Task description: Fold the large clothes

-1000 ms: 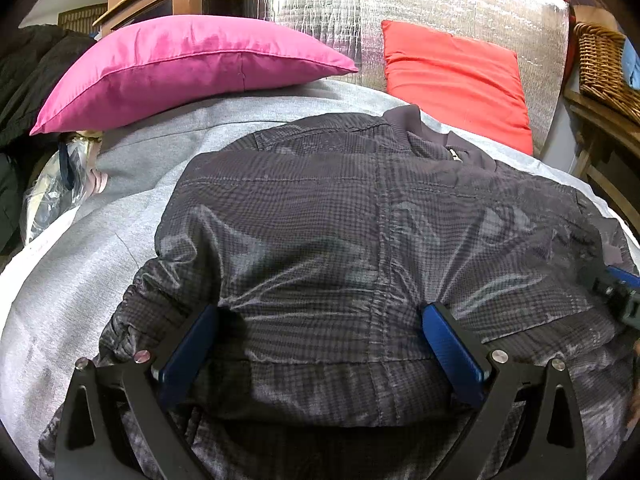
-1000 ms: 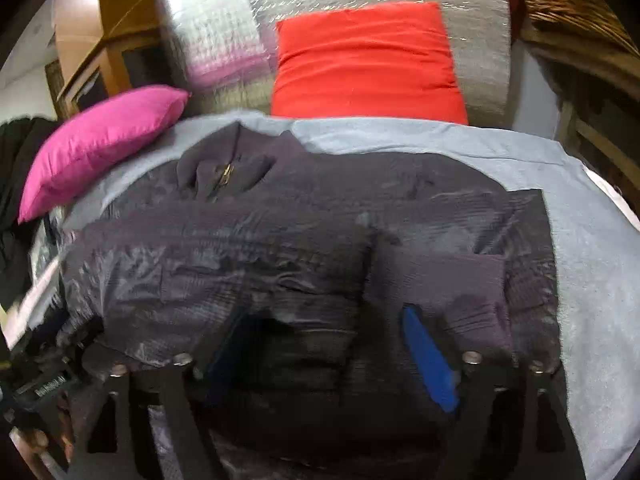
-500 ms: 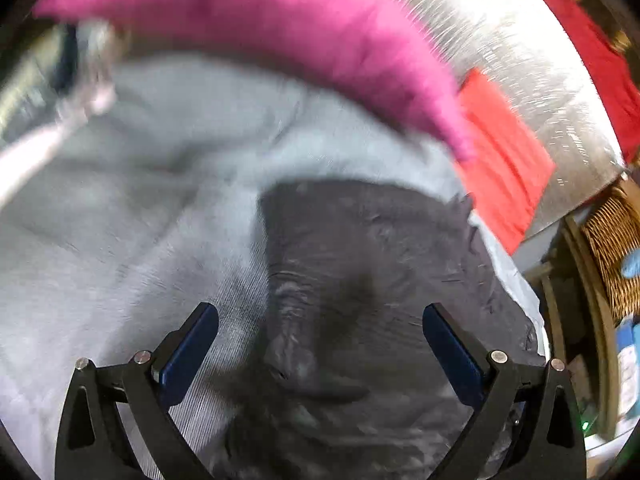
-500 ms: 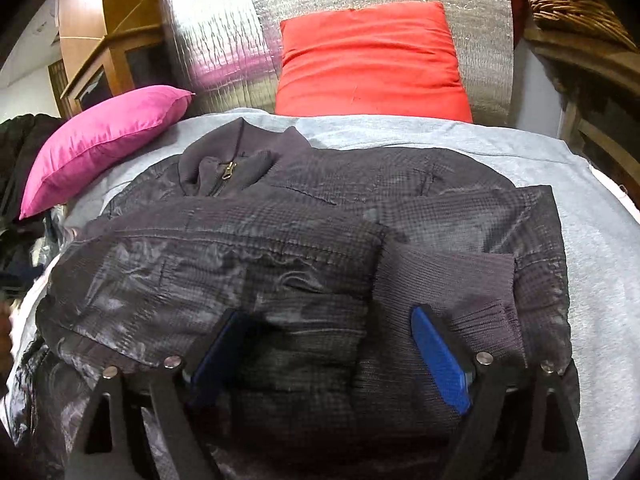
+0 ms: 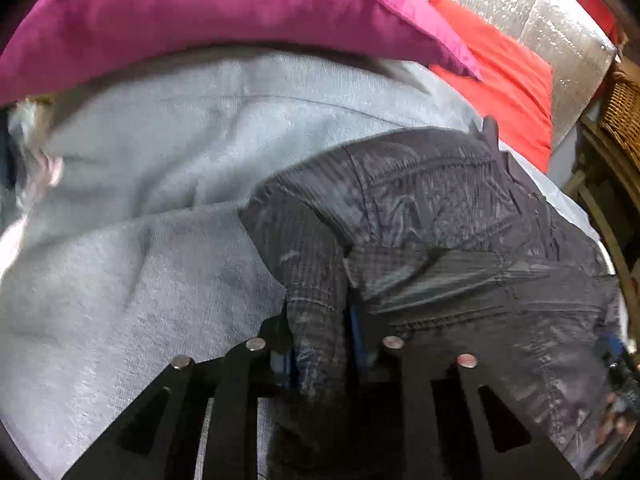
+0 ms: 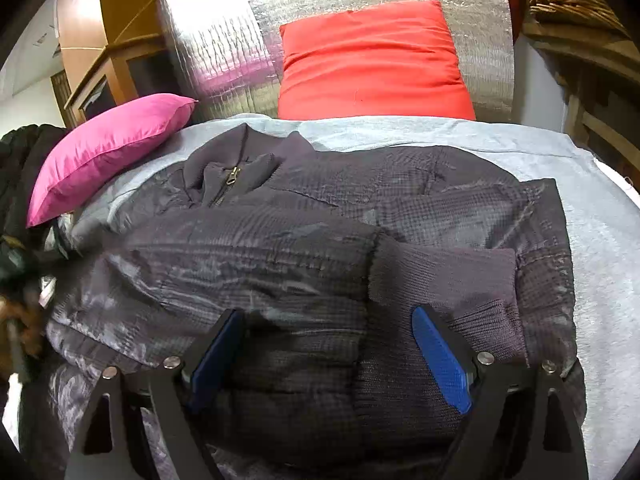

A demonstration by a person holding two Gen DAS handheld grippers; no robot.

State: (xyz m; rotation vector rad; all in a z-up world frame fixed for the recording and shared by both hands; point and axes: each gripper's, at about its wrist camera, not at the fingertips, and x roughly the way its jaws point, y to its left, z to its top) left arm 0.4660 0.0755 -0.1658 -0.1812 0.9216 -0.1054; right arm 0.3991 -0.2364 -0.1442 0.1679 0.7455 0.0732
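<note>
Nearest in the left wrist view, the left claw [image 5: 320, 344] is pinched tight on a bunched edge of the dark grey checked padded jacket [image 6: 312, 264], at the garment's left side, where the fabric rises in a ridge between the blue pads. In the right wrist view, the right claw [image 6: 328, 356] hangs with its jaws wide apart just over the jacket's lower part, gripping nothing, its blue pads on either side of the ribbed knit cuff [image 6: 444, 280] of a sleeve. The jacket lies spread on the light grey bed cover [image 6: 608, 240], zipped, collar toward the far end, with that sleeve already laid across the front. By the look of it the fold is at an early-to-middle stage: one sleeve is in, the left side is just being taken up, and the body remains to be folded over. Beyond lie the magenta cushion [image 6: 108, 152] and the red-orange cushion [image 6: 372, 64] against a silver quilted backrest [image 6: 224, 40].
</note>
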